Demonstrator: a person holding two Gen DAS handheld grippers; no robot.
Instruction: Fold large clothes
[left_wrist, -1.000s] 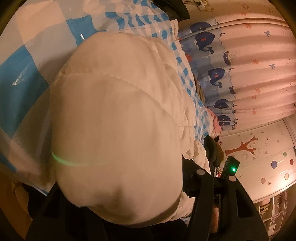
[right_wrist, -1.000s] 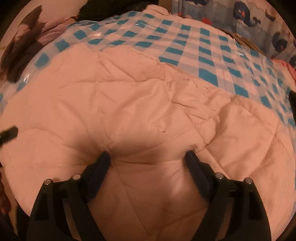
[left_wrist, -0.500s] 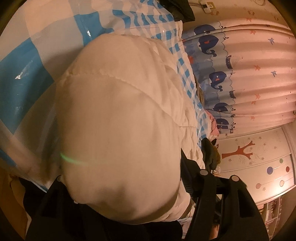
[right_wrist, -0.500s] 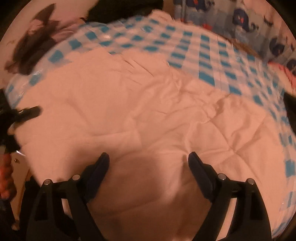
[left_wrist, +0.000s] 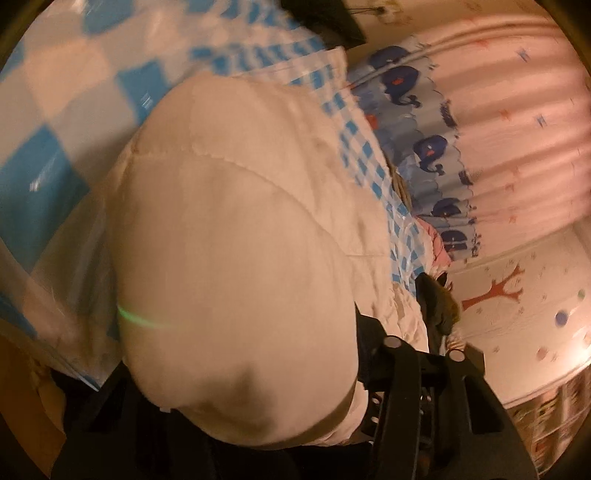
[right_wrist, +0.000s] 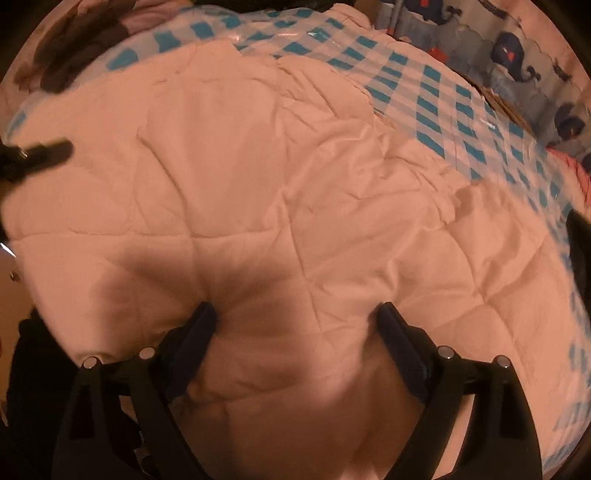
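Leftward, my left claw (left_wrist: 240, 369) was closing, its jaws pinching a thick bulge of the white quilted jacket (left_wrist: 229, 236). That jacket lay spread across the blue checked sheet (right_wrist: 436, 99) on the bed, filling most of the view. Further right, my right claw (right_wrist: 295, 317) hovered just over the padded fabric, its jaws spreading wide, not clamped on anything. Beyond the bed hung a whale-print curtain (left_wrist: 436, 147).
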